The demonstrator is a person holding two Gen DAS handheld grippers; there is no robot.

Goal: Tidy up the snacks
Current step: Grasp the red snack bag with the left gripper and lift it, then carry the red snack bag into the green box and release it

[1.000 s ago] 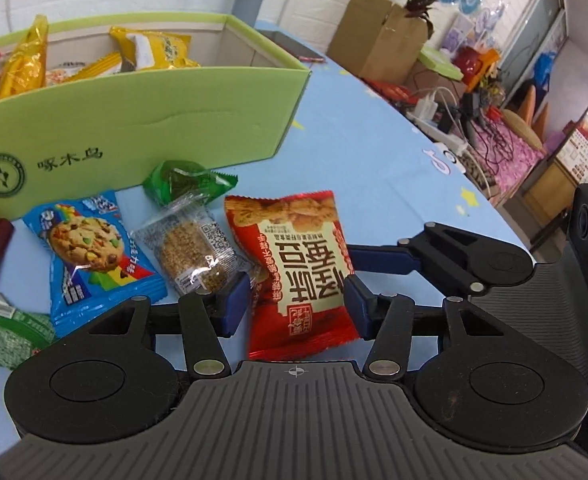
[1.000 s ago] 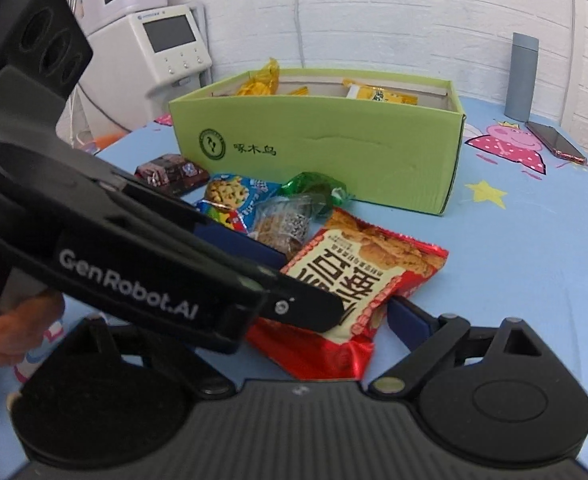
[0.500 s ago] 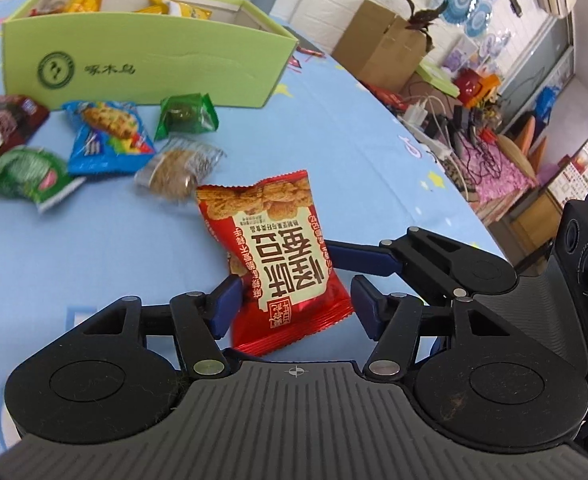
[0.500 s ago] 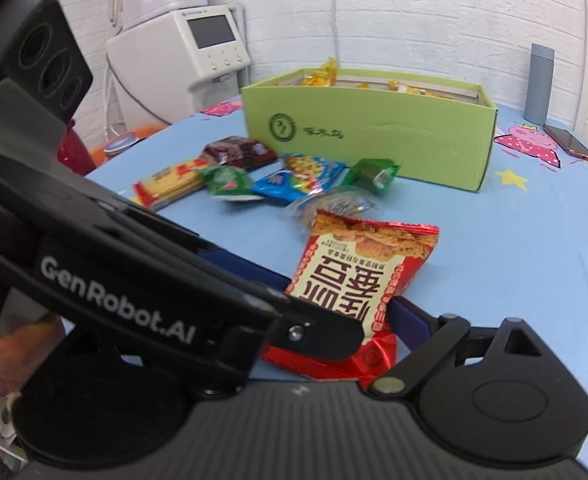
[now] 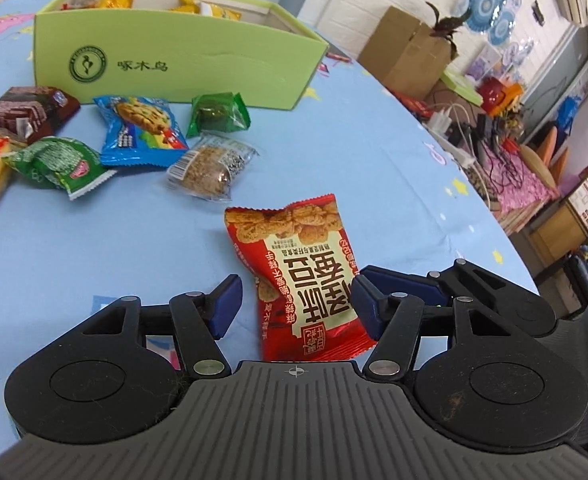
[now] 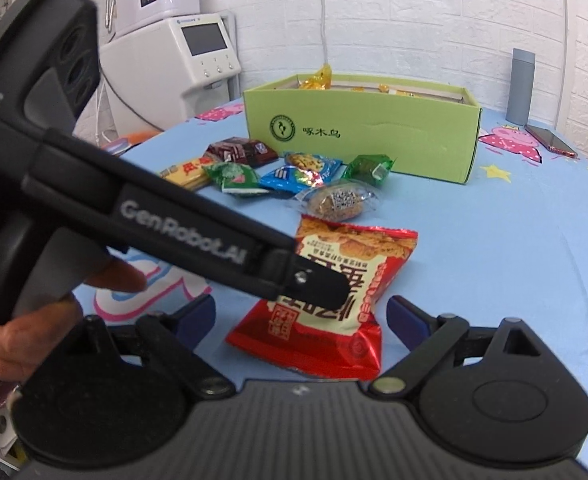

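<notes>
Tablecloth (image 5: 94, 248), pale blue, under red packet (image 5: 305, 280) between parted, non-gripping left gripper (image 5: 292, 300); right gripper (image 6: 301, 320) wide open.

Black claw (image 5: 294, 304), blue pads (image 5: 224, 306), "GenRobot.AI" marking, prob.

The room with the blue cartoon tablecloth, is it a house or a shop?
Probably a lived-in home room, though that is a guess. The round table wears a cartoon pig cloth, a white water dispenser stands by the brick-pattern wall, and a cardboard box sits amid clutter.
</notes>
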